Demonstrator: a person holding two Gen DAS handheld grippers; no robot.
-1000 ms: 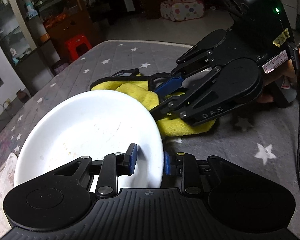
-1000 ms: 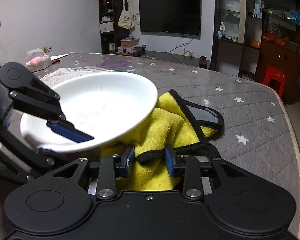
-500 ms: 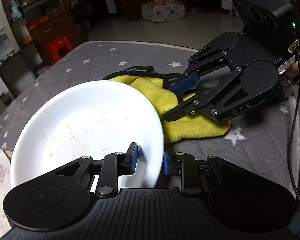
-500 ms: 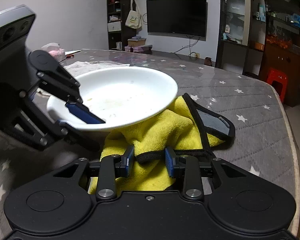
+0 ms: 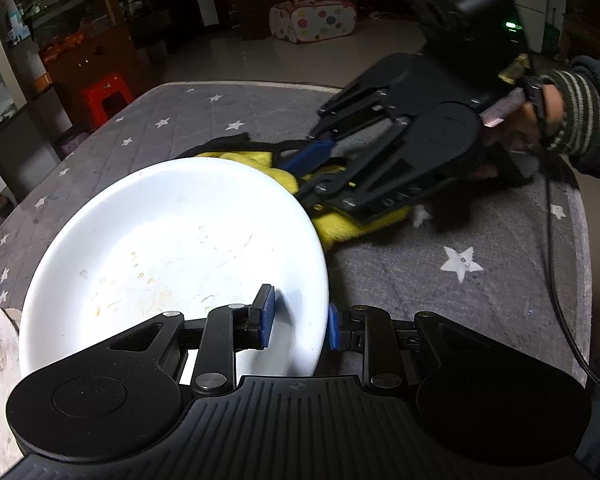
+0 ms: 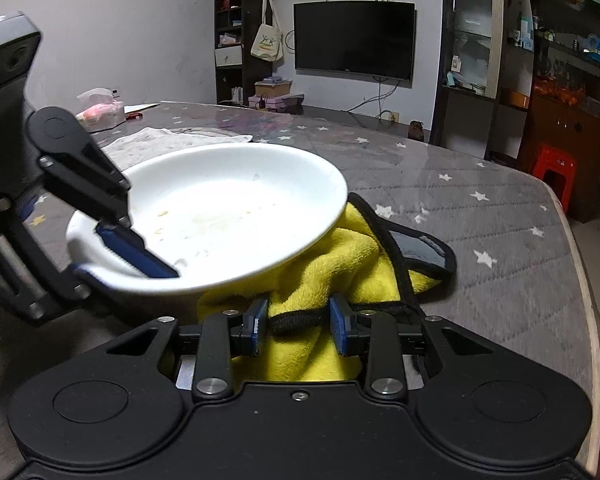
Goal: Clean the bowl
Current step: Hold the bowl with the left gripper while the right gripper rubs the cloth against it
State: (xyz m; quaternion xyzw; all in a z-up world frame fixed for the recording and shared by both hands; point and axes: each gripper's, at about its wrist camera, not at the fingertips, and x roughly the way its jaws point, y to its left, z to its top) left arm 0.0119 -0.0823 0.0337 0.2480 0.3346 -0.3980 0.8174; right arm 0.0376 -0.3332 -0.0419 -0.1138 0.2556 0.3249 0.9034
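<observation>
While the left gripper (image 5: 300, 320) pinches the rim of the white bowl (image 5: 172, 248), one blue pad inside the wall and one outside, the bowl rides tilted above the star-printed table cover (image 5: 480, 280); its far rim overhangs the yellow cloth (image 6: 340, 256).

Bowl: shallow, glazed, stiff. Judged light enough for a one-sided rim hold, but slick and breakable; a rim pinch gives little purchase against twisting, so wiping pressure could lever it loose. The rim is the only sensible hold; the inside must stay free. Pale yellowish smears and crumbs show on the inner floor, so it does not look clean.

Cloth: soft, plush, black-edged, bunched on the table cover toward its right edge. The right gripper (image 6: 298, 322) is closed on a fold of it at the black binding, pads bedded in the pile. A sleeve (image 5: 580, 120) shows behind that gripper in the left view.

Relation: cloth lies under and just beyond the bowl's far rim, below the soiled face, not on it. Whether cloth touches the underside, cannot tell.
</observation>
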